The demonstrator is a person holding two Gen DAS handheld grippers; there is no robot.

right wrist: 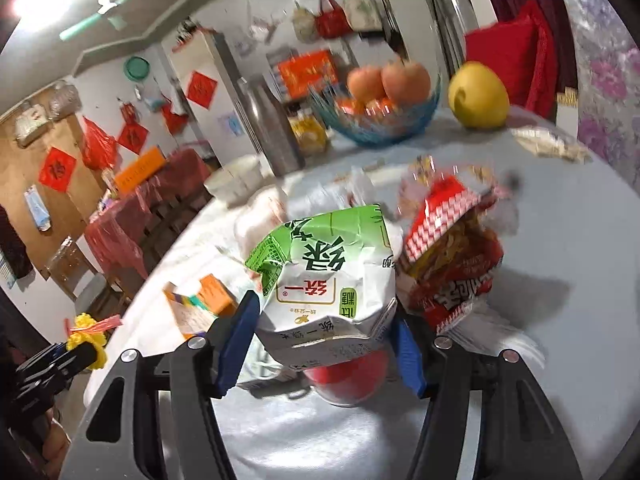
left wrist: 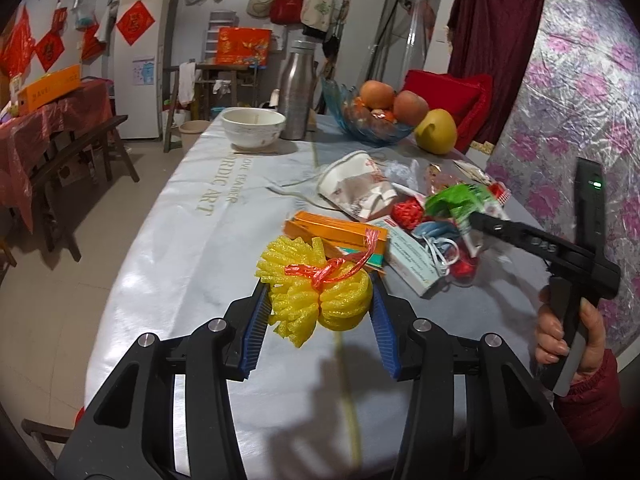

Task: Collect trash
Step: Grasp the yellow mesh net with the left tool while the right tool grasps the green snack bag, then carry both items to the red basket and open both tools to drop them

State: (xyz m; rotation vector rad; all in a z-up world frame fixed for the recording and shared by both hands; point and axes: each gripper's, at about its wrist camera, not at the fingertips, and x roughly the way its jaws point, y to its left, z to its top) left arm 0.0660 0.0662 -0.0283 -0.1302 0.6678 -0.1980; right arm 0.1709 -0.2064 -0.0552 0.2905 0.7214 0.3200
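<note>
My left gripper (left wrist: pixel 318 300) is shut on a yellow foam fruit net (left wrist: pixel 320 294) tied with a red strip, held above the table's near part; it also shows in the right wrist view (right wrist: pixel 86 338). My right gripper (right wrist: pixel 320 332) is shut on a crushed green-and-white drink carton (right wrist: pixel 328 276), which also shows in the left wrist view (left wrist: pixel 460 198). Under and around the carton lies a trash pile: a red snack wrapper (right wrist: pixel 452 260), an orange box (left wrist: pixel 340 234), a white medicine box (left wrist: pixel 408 256), a crumpled paper cup (left wrist: pixel 356 184) and a red cap (right wrist: pixel 348 376).
A table with a white cloth (left wrist: pixel 192 248) holds a white bowl (left wrist: pixel 253 126), a steel flask (left wrist: pixel 296 92), a blue glass fruit bowl (left wrist: pixel 372 120) with apples, and a yellow fruit (left wrist: pixel 436 132). A bench (left wrist: pixel 76 152) stands at left.
</note>
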